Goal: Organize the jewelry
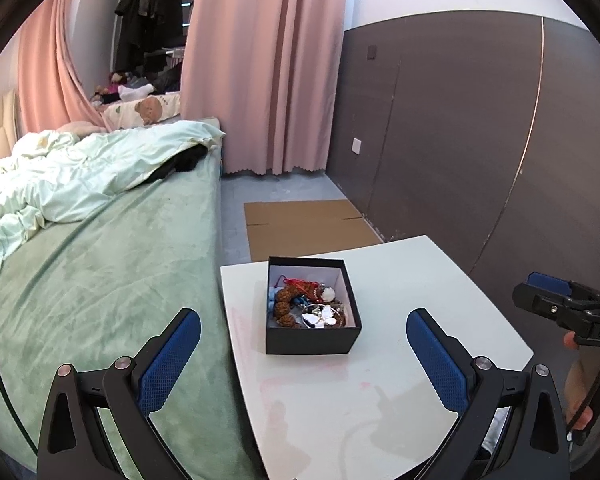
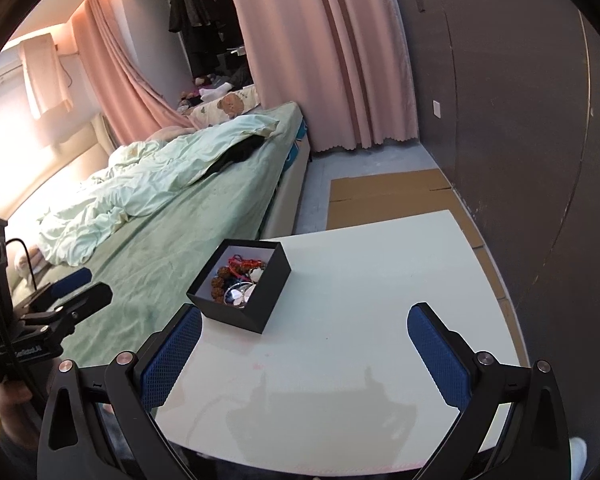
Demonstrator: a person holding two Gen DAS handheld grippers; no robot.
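While both the left tongs and right tongs hang spread near the black box, its tangled jewelry stays hard to separate.

From my left tool, the box sits on the table toward its 10 o'clock corner, jewelry heaped inside it. The bed runs along the table's 9 o'clock side. Flat cardboard lies on the floor at 12 o'clock, behind the table, the wall at 2 o'clock.
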